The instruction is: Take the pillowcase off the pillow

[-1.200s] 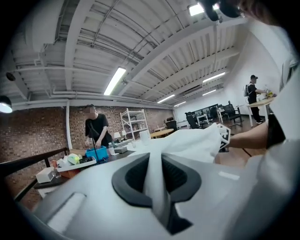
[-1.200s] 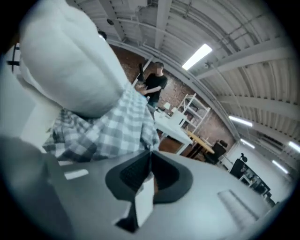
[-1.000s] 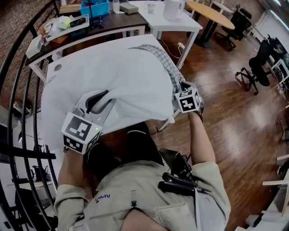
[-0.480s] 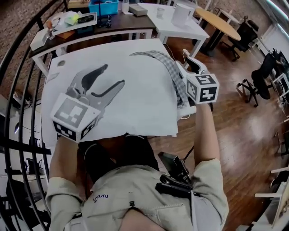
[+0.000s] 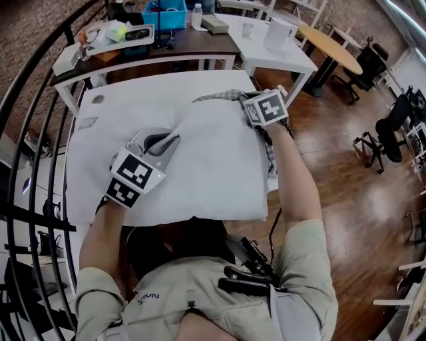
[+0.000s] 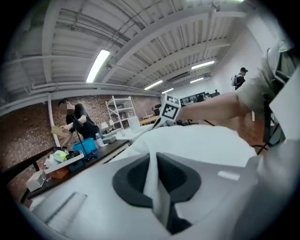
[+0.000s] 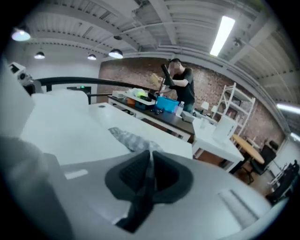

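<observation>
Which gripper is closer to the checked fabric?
Right. The right gripper sits at a corner of the checked fabric, jaws just closed on it; the left gripper, jaws just closed on white fabric, is well apart.

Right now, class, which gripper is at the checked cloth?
The right gripper, whose jaws have just closed on the checked cloth; the left gripper has just closed on plain white fabric.

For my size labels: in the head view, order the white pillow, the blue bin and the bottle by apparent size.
1. white pillow, largest by far.
2. blue bin, though it stands farther away.
3. bottle, smallest.
</observation>
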Demonstrator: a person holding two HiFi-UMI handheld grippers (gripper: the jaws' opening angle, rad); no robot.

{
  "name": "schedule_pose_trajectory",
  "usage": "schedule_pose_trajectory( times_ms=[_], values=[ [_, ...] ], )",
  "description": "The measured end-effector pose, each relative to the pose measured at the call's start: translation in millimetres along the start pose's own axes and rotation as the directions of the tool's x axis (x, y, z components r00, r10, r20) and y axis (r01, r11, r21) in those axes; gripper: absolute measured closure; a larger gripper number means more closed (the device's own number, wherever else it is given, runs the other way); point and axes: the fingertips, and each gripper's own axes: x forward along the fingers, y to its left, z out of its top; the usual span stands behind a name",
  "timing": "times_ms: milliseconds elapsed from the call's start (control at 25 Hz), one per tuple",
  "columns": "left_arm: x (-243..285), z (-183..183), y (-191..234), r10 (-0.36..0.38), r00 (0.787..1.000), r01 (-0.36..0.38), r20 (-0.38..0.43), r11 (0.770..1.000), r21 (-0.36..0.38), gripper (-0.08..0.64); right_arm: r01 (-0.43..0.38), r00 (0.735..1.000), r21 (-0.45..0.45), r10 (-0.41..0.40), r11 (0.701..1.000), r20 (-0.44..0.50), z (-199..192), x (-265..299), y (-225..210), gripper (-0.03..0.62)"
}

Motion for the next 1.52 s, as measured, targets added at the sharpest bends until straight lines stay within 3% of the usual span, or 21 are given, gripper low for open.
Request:
schedule_pose_trajectory(
  times_ms=[120,240,320,520,600,680,760,840,960,1080,1200,1280,1400,1520],
  values=[
    [-34.3,23.3,10.3,0.071,0.985,-0.061,0.157,0.996,-0.063,0.54,0.191,0.982,-0.014,-0.191,0.981,0.007,8.4,-0.8,-45.1,0.575],
    [-62.5,44.6,31.9,0.179,0.944,-0.136,0.276,0.976,-0.17,0.541,0.403,0.914,0.039,-0.4,0.914,-0.065,-8.8,-12.0,-107.4,0.575],
    [-67.7,36.3,53.0,0.239,0.932,-0.188,0.273,0.961,-0.202,0.541,0.469,0.879,0.068,-0.458,0.881,-0.128,-32.6,-14.2,-136.4,0.575],
    [-35.1,0.4,78.5,0.273,0.944,-0.234,0.183,0.949,-0.211,0.54,0.283,0.951,0.151,-0.257,0.947,-0.172,-97.9,27.9,-109.6,0.571],
    [-16.3,-3.8,76.4,0.265,0.953,-0.235,0.148,0.953,-0.189,0.534,0.23,0.966,0.168,-0.204,0.959,-0.157,-107.5,32.1,-97.1,0.524],
    [-3.5,-3.7,69.6,0.231,0.966,-0.211,0.119,0.965,-0.155,0.486,0.189,0.98,0.182,-0.176,0.965,-0.089,-96.1,21.3,-87.3,0.423],
    [-6.0,1.0,62.1,0.204,0.972,-0.19,0.114,0.974,-0.124,0.408,0.146,0.986,0.184,-0.157,0.972,0.046,-62.9,-8.3,-70.8,0.403],
    [-25.2,10.4,53.0,0.198,0.971,-0.185,0.137,0.978,-0.097,0.353,0.07,0.972,0.149,-0.101,0.986,0.212,-21.4,-53.6,-34.3,0.403],
    [-75.6,19.1,40.3,0.247,0.953,-0.237,0.175,0.968,-0.077,0.353,-0.046,0.915,0.007,0.039,0.999,0.402,23.3,-130.3,51.9,0.407],
    [-127.1,-18.1,41.1,0.353,0.932,-0.344,0.08,0.933,-0.107,0.367,-0.1,0.866,-0.126,0.148,0.987,0.478,34.5,-181.1,132.3,0.569],
    [-162.7,-62.5,40.6,0.44,0.898,-0.438,-0.022,0.885,-0.16,0.436,-0.223,0.844,-0.185,0.284,0.957,0.455,22.9,-191.3,200.4,0.588],
    [-168.7,-92.3,37.1,0.455,0.887,-0.462,-0.083,0.865,-0.197,0.47,-0.283,0.855,-0.217,0.349,0.934,0.385,6.7,-177.1,234.6,0.588],
    [-148.8,-119.5,33.5,0.434,0.893,-0.45,-0.12,0.864,-0.226,0.483,-0.241,0.908,-0.272,0.315,0.932,0.276,-16.5,-138.9,246.7,0.588],
    [-114.8,-126.2,34.5,0.405,0.909,-0.417,-0.102,0.875,-0.247,0.488,-0.149,0.947,-0.285,0.219,0.947,0.234,-28.7,-106.4,223.8,0.589]
  ],
)
